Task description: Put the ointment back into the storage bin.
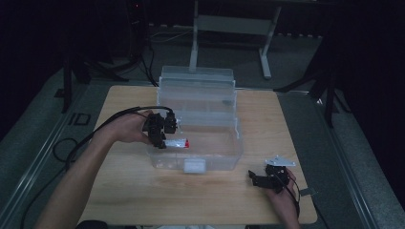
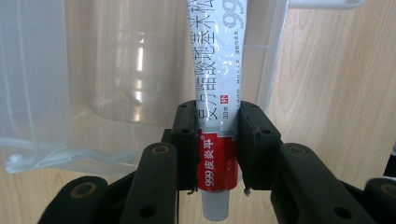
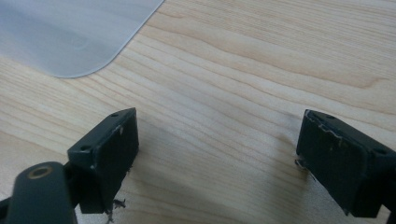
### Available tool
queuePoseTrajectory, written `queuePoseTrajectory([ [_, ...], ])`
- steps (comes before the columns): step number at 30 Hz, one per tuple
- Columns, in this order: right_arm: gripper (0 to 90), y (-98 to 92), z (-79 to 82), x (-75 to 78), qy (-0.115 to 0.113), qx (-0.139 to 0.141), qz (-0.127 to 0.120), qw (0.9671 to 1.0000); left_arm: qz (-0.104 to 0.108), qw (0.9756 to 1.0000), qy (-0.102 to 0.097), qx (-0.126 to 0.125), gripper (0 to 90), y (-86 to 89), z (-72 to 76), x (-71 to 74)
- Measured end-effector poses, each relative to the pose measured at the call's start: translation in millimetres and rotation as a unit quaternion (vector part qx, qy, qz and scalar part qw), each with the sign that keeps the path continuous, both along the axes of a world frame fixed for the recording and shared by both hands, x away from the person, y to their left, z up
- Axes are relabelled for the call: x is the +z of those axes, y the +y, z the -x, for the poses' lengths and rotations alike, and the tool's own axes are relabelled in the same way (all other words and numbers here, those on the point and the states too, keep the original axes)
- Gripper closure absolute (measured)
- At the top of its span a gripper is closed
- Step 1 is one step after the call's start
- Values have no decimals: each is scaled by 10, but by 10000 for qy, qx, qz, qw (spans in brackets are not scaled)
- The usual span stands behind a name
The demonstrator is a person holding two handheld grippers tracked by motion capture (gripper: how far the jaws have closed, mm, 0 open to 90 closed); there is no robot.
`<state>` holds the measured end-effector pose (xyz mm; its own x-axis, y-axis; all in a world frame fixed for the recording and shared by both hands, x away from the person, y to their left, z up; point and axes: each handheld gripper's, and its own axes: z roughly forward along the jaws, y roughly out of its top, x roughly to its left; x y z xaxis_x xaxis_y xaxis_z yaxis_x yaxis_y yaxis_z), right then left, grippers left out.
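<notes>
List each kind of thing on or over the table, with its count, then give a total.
Clear box: 1
Tube: 1
Claws: 2, left, right
Total: 4

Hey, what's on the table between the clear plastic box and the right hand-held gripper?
Nothing. In the high view, bare wooden table runs from the clear plastic box to the open right hand-held gripper.

The high view looked down from above my side. My left gripper (image 2: 217, 140) camera sat close on the box (image 2: 70, 70); my right's skimmed the table (image 3: 243, 70), both shared.
</notes>
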<state>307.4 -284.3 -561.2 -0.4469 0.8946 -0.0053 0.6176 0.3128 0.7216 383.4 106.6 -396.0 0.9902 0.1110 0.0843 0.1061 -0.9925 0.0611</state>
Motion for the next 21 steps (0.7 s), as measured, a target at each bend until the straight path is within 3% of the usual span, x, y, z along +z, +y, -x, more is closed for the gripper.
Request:
queuePoseTrajectory([
  [16,128,0,0,0,0,-1,0,10000,-87,9999,78,46,701,-16,-12,-56],
  [17,128,0,0,0,0,0,0,10000,-54,9999,121,57,687,-15,-16,-59],
  [19,128,0,0,0,0,-1,0,10000,-30,9997,192,146,569,-17,-24,-60],
  [21,128,0,0,0,0,-1,-1,10000,-68,9999,72,124,532,-13,-22,-46],
])
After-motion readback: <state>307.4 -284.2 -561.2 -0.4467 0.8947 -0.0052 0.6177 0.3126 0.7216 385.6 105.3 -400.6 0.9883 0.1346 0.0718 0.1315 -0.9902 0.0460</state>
